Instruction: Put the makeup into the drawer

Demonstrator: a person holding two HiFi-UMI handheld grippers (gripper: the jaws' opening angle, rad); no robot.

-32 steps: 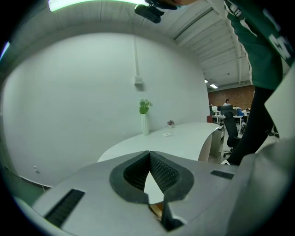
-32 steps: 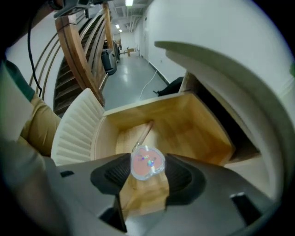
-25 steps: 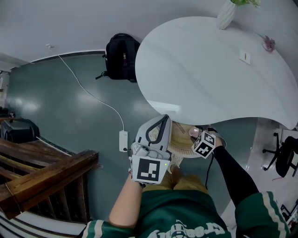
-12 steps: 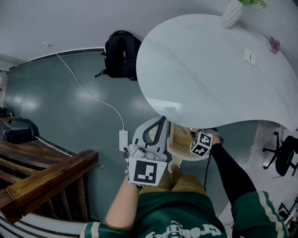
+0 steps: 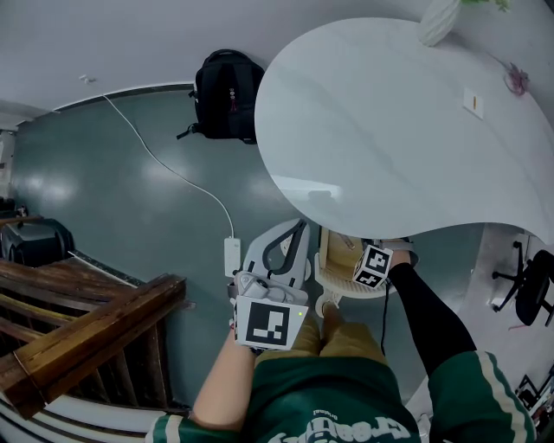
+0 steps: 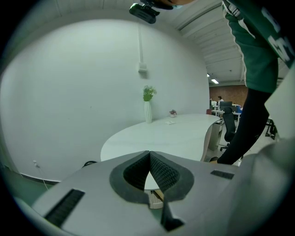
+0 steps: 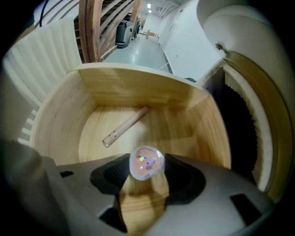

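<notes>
My right gripper (image 7: 146,169) is shut on a small pink heart-shaped makeup compact (image 7: 146,162) and points steeply down into the open wooden drawer (image 7: 138,87). A slim pale makeup stick (image 7: 125,126) lies on the drawer floor beyond the compact. In the head view the right gripper's marker cube (image 5: 374,266) hangs over the drawer (image 5: 339,251), under the table's edge, and hides the jaws. My left gripper (image 5: 300,227) is held out to the left of the drawer. Its ribbed pads (image 6: 159,169) meet at the tips with nothing between them.
A white curved table (image 5: 389,130) spreads over the drawer unit, with a vase (image 5: 440,17) at its far side. On the grey floor are a black backpack (image 5: 223,93) and a white power strip (image 5: 232,257) with its cable. A wooden stair rail (image 5: 78,324) stands left, an office chair (image 5: 530,298) right.
My right gripper has sunk with the compact toward the drawer and tipped further down. My left gripper has dropped a little.
</notes>
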